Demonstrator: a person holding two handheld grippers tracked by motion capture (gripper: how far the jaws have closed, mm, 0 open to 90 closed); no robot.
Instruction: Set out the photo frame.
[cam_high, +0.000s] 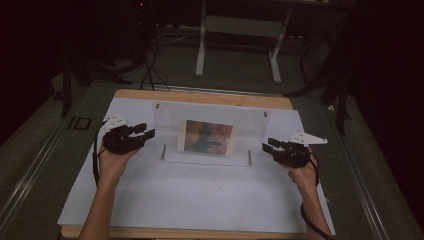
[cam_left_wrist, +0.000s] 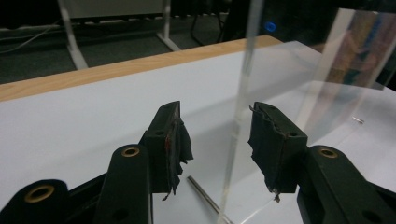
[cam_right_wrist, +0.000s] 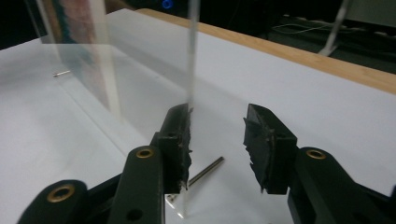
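Observation:
A clear acrylic panel (cam_high: 167, 120) stands upright across the middle of a white sheet (cam_high: 200, 195), with a colourful picture (cam_high: 209, 136) held in its centre. My left gripper (cam_high: 147, 131) is at the panel's left end. In the left gripper view the panel's edge (cam_left_wrist: 243, 93) rises between the open jaws of my left gripper (cam_left_wrist: 215, 112) and touches neither pad. My right gripper (cam_high: 267, 145) is at the right end. There the panel's edge (cam_right_wrist: 192, 56) runs right beside the left pad of my right gripper (cam_right_wrist: 217, 112), with a wide gap to the other pad.
The sheet lies on a wooden table (cam_high: 200, 97). Thin metal pins (cam_high: 164, 151) (cam_high: 249, 157) lie on the sheet at the panel's foot, one under each gripper (cam_left_wrist: 203, 193) (cam_right_wrist: 208, 170). A white desk frame (cam_high: 237, 45) and cables stand on the dark floor beyond.

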